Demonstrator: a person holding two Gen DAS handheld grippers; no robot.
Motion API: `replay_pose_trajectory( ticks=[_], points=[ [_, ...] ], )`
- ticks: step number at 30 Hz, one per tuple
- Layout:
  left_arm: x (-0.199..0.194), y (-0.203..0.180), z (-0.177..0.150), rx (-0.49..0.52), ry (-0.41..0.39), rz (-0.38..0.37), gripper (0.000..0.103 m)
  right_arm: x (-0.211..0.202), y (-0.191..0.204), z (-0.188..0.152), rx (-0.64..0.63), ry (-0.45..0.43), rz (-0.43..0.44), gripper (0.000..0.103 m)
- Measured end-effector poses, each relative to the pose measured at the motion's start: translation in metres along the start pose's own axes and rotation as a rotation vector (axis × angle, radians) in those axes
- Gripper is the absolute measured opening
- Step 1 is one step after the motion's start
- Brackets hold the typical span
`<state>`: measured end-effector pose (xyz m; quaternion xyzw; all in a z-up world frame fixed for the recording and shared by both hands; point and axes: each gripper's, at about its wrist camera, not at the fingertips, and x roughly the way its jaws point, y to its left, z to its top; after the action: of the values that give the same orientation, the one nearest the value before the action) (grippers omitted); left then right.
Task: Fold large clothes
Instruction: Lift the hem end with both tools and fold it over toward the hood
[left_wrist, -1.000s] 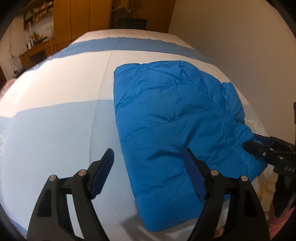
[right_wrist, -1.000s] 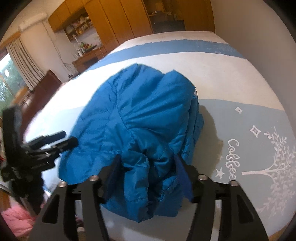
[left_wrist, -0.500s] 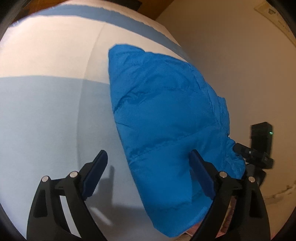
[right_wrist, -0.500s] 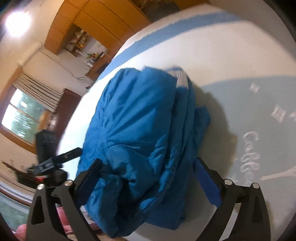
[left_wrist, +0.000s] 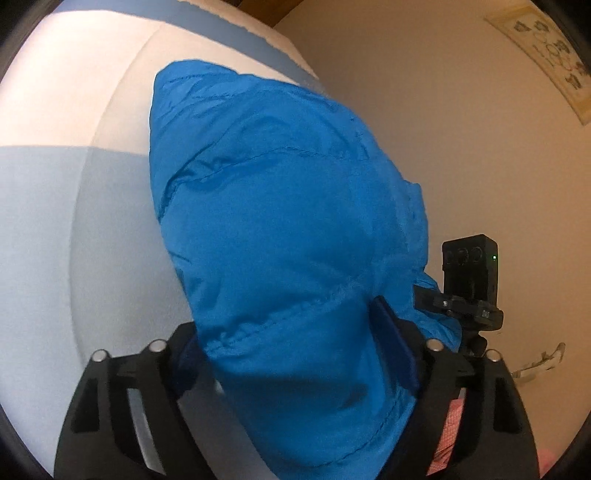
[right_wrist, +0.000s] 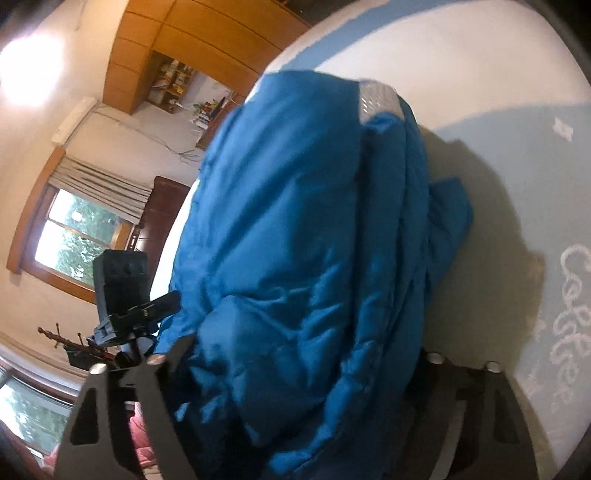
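A folded blue puffer jacket (left_wrist: 280, 229) lies on the bed and fills the middle of both views; it also shows in the right wrist view (right_wrist: 295, 240). My left gripper (left_wrist: 295, 354) is wide open with the jacket's near edge bulging between its jaws. My right gripper (right_wrist: 295, 365) is also wide open, astride the jacket's other near edge. The jacket hides most of the finger pads. The right gripper shows at the right in the left wrist view (left_wrist: 461, 306). The left gripper shows at the left in the right wrist view (right_wrist: 140, 314).
The bed cover (left_wrist: 74, 206) is light blue and white, with a "Coffee" print (right_wrist: 576, 317) on the right. A plain wall (left_wrist: 443, 110) runs along the bed's far side. Wooden cabinets (right_wrist: 199, 44) and a window (right_wrist: 74, 240) stand beyond. Pink cloth (right_wrist: 142, 448) lies below the bed's edge.
Both grippers have moved forward onto the jacket's near edge, so it now lies between each pair of jaws. The right gripper, which held a bunched fold a second ago, has opened wide.
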<state>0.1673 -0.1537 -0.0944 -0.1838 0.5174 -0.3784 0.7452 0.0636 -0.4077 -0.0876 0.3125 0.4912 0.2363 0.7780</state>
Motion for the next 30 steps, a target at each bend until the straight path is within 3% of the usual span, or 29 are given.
replay_pose_trajectory(
  ticks=[6, 14, 24, 30],
  points=[
    [-0.003, -0.018, -0.001, 0.047, -0.053, 0.011, 0.071, -0.005, 0.021, 0.007, -0.09, -0.042, -0.033, 0.06],
    [-0.038, -0.018, 0.037, 0.064, -0.175, 0.044, 0.07, 0.014, 0.08, 0.058, -0.258, -0.068, -0.072, 0.057],
    [-0.059, 0.037, 0.111, 0.023, -0.323, 0.173, 0.07, 0.104, 0.109, 0.168, -0.351, -0.032, -0.012, 0.057],
    [-0.042, 0.078, 0.128, -0.04, -0.318, 0.213, 0.07, 0.159, 0.087, 0.2, -0.319, 0.037, 0.025, 0.057]
  ],
)
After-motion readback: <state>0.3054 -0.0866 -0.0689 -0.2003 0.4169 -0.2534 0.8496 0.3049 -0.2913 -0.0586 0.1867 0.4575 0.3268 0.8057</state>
